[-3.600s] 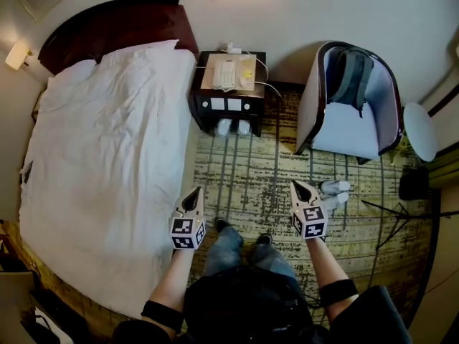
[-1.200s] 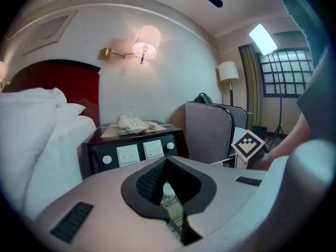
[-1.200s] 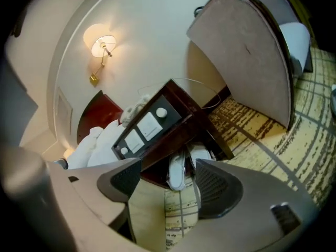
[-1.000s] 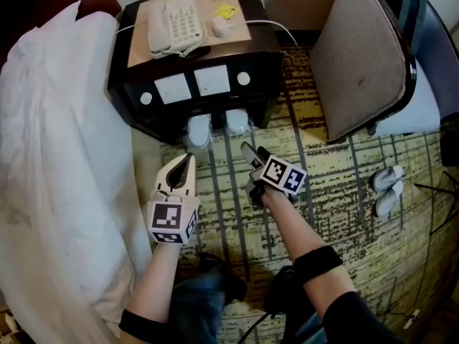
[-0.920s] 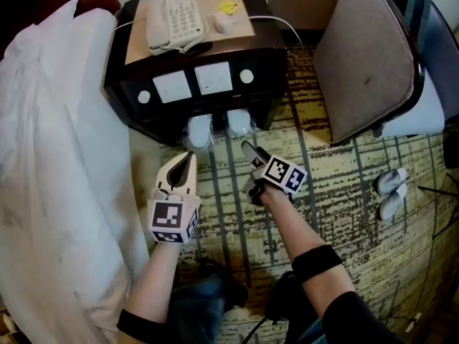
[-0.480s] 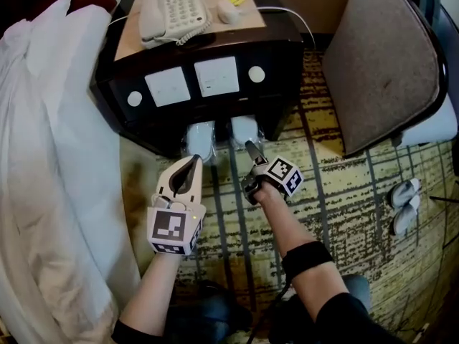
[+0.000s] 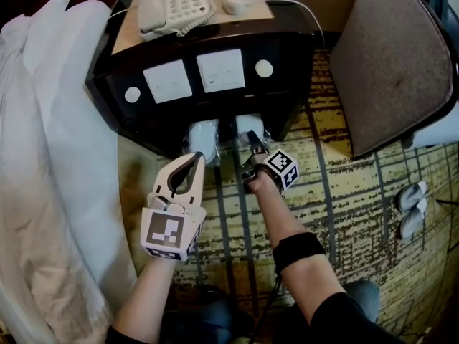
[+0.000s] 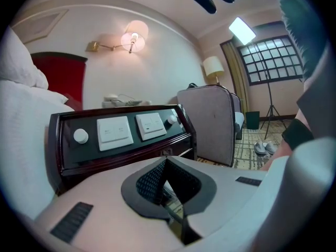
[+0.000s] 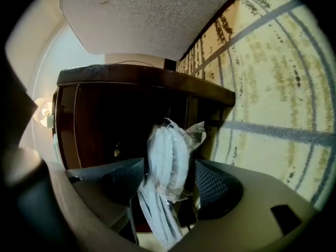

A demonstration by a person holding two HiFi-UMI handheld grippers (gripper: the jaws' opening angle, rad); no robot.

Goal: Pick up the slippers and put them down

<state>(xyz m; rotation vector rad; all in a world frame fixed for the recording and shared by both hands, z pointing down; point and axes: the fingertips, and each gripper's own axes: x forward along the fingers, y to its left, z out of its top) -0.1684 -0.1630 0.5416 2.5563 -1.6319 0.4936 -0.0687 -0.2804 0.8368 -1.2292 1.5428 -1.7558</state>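
Far left of the jaws there's the bed (image 7: 50, 156), all white covers. The left gripper (image 7: 195, 158) has its jaws pressed together with nothing in them, which its own view shows plainly (image 8: 166, 160). Their tip sits just short of the left slipper pack (image 7: 203, 136), which is tucked in the opening under the nightstand (image 7: 287, 84).

The right slipper pack (image 7: 249, 126) is beside it in the same opening, and that's where the right gripper (image 7: 252, 137) is. In the right gripper view the jaws (image 9: 168, 164) are spread, have just been closing a bit, and the plastic-wrapped pack (image 9: 167, 146) stands on edge right between them. There's a clear gap on one side. On the other side I honestly can't tell if the pad brushes the plastic, so not a pinch.

Further right of the jaws is the chair (image 7: 401, 56), and well off to the right a loose pair of slippers (image 7: 411, 206) lies on the carpet (image 7: 344, 185).
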